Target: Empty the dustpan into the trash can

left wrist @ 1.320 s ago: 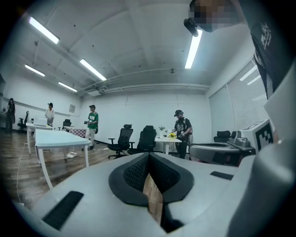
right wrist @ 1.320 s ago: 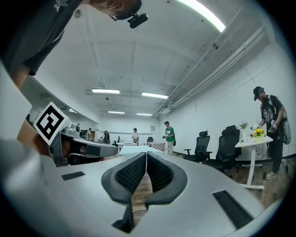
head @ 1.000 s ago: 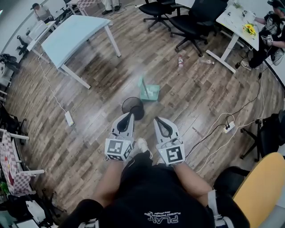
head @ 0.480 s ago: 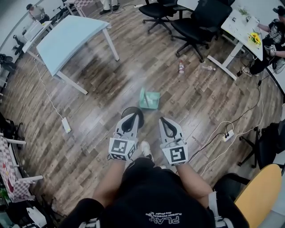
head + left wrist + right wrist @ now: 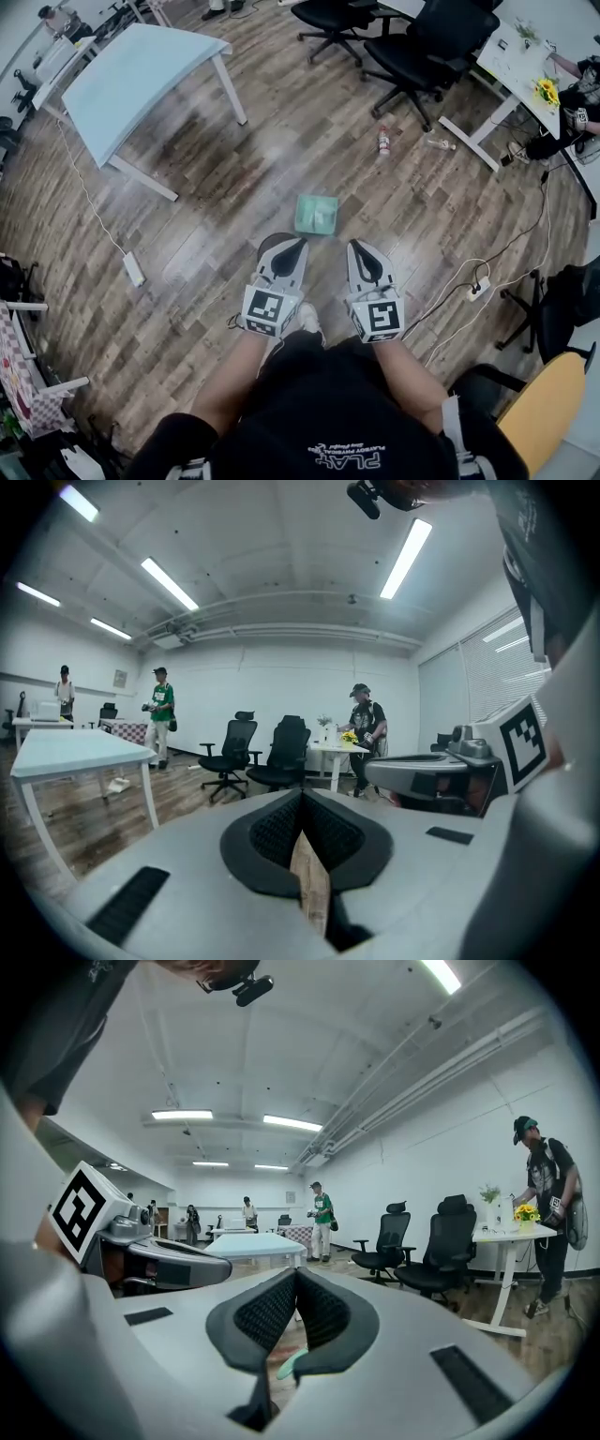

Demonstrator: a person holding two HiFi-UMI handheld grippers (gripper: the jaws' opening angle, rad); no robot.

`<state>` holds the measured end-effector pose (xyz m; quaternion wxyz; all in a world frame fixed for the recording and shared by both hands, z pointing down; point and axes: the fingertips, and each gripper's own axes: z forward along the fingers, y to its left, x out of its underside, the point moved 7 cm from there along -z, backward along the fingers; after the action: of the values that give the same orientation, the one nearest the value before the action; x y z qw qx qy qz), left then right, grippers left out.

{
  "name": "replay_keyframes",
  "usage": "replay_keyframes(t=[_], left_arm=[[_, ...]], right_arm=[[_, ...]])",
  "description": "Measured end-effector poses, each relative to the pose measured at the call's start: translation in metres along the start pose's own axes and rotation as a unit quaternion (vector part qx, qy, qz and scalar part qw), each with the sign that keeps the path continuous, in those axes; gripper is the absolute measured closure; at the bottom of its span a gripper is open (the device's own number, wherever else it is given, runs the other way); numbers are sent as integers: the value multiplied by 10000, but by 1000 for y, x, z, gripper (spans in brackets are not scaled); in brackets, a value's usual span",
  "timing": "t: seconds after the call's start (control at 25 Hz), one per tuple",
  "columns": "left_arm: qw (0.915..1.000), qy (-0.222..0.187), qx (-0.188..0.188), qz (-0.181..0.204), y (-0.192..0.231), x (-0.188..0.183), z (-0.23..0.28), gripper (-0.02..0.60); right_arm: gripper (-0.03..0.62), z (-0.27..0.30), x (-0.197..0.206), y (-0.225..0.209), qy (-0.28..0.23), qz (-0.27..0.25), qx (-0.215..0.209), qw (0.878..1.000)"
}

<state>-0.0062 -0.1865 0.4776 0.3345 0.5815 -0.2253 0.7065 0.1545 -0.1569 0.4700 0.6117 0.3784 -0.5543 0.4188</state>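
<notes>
The teal dustpan [image 5: 317, 214] stands on the wood floor just beyond both grippers, its handle pointing up. A dark rim of the black trash can [image 5: 266, 243] peeks out to the left of my left gripper [image 5: 292, 246], which hides most of it. That gripper is shut with nothing in it; in its own view the left gripper [image 5: 302, 799] has its pads together. My right gripper [image 5: 364, 251] is beside it, near the dustpan's right side, also shut and empty. In the right gripper view a teal sliver of the dustpan [image 5: 289, 1365] shows below the right gripper [image 5: 296, 1279].
A light blue table [image 5: 141, 75] stands at the back left, black office chairs [image 5: 422, 47] and a white desk [image 5: 516, 56] at the back right. A bottle [image 5: 382, 141] lies on the floor. Power strips [image 5: 482, 281] with cables trail to the right; a yellow chair [image 5: 544, 403] is close by.
Both grippers moved forward with the person toward the dustpan. The trash can, earlier just ahead of the left gripper, now lies mostly under it. Both stayed shut.
</notes>
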Motion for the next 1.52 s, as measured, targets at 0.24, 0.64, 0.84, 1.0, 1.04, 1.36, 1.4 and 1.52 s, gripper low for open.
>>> replay_keyframes(t=[0.24, 0.64, 0.84, 1.0, 1.04, 1.36, 1.4, 1.52], left_arm=[[9999, 127, 32, -91, 23, 8, 24, 568], [9982, 383, -390, -264, 45, 29, 81, 568], [9952, 644, -463, -570, 52, 48, 111, 568], [9931, 815, -504, -675, 57, 60, 134, 565], [9924, 881, -543, -669, 58, 63, 140, 562], [9787, 1728, -833, -728, 72, 106, 174, 336], [9758, 1858, -884, -740, 74, 113, 178, 333], [9632, 2294, -1000, -976, 81, 139, 191, 307]], right_arm=[[569, 30, -2, -5, 147, -147, 28, 9998], [569, 70, 10, -30, 224, -117, -203, 9995], [569, 83, 22, -36, 471, -77, -344, 9983], [569, 98, 35, -53, 653, 91, -301, 9974], [569, 102, 38, -58, 669, 126, -279, 9973], [569, 122, 59, -83, 839, 224, -241, 9959], [569, 123, 61, -85, 863, 239, -232, 9957], [569, 125, 69, -90, 918, 260, -225, 9952]])
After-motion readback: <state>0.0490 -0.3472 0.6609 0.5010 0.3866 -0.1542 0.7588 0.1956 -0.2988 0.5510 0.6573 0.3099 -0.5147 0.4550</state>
